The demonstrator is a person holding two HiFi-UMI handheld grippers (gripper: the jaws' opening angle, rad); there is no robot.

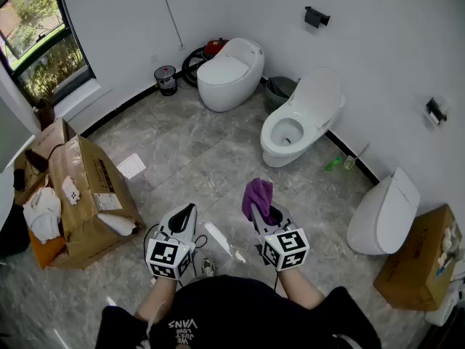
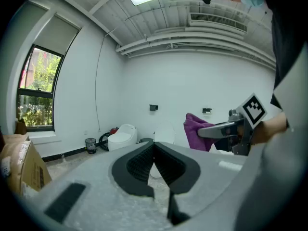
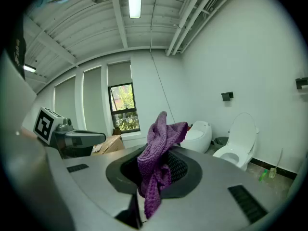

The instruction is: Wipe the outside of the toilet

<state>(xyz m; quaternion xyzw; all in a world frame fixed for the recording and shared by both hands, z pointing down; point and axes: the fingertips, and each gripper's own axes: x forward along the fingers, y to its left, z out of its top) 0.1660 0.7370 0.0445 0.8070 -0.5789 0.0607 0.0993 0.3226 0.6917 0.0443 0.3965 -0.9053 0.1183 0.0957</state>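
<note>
While right tool [image 1: 259,213] grips purple cloth [image 1: 257,193], toilet [image 1: 305,111] stands well apart.

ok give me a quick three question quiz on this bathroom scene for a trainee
1. True or false: the purple cloth is clamped in the left gripper.
2. Where does the open-lid toilet stand? A under the window; B against the wall at the head view's right; C touching the cardboard box.
3. Fill in: the left gripper's jaws are ____ with nothing between them.

Key
1. False: the right gripper holds the cloth.
2. B
3. shut
</note>
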